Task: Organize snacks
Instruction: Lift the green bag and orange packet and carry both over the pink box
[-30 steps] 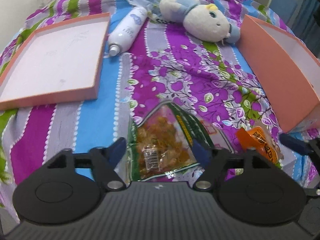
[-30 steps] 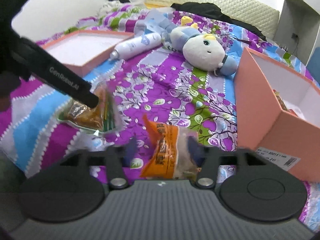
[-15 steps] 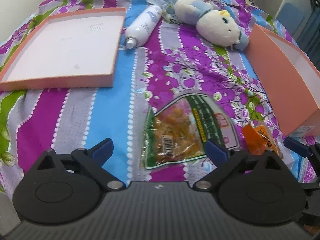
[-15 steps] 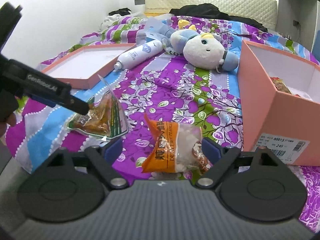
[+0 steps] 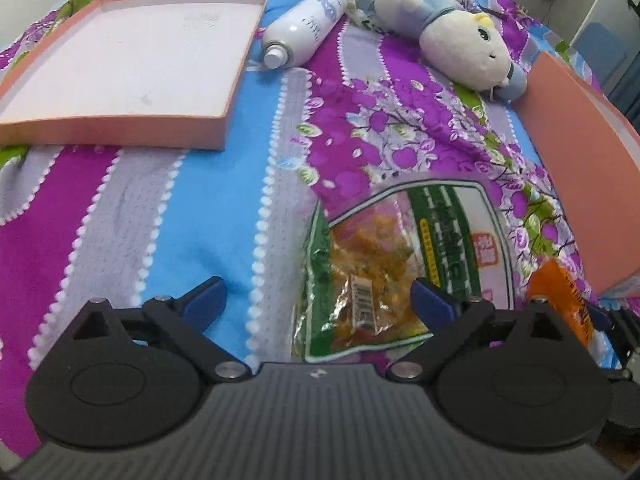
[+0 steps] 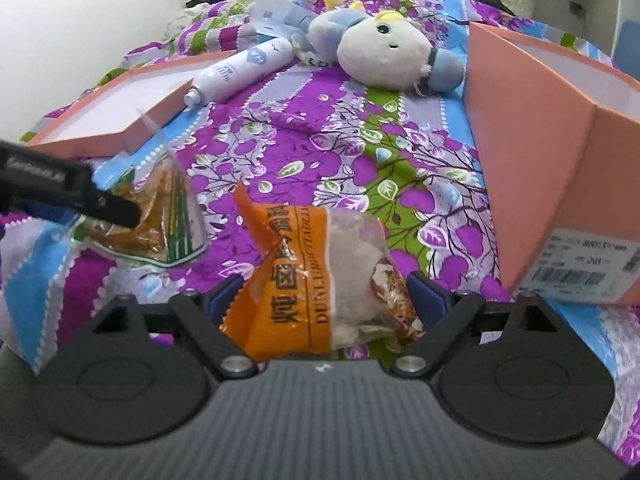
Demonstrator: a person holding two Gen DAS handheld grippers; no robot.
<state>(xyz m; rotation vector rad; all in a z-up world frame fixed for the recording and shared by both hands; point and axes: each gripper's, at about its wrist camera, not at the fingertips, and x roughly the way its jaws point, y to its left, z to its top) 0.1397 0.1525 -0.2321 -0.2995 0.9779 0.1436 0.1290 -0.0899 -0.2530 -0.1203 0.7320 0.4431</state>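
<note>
A green-edged clear snack bag (image 5: 400, 256) of orange pieces lies on the flowered bedspread. My left gripper (image 5: 316, 300) hangs over its near left part, open wide; the right fingertip (image 5: 430, 300) covers the bag's edge and the left one is over bare cloth. An orange and clear snack bag (image 6: 320, 272) lies between the fingers of my right gripper (image 6: 326, 294), whose jaws are opening, pads beside the bag's sides. The left gripper's finger (image 6: 100, 204) shows over the green bag (image 6: 160, 216) in the right wrist view.
A tall pink box (image 6: 560, 152) stands open at the right, also seen as a pink box wall (image 5: 580, 152). A shallow pink lid (image 5: 120, 60) lies at the far left. A white spray bottle (image 5: 308, 24) and a plush toy (image 5: 460, 44) lie at the back.
Both grippers have sunk closer to the bed and their jaws have spread wider. The green and orange bags lie where they were.
</note>
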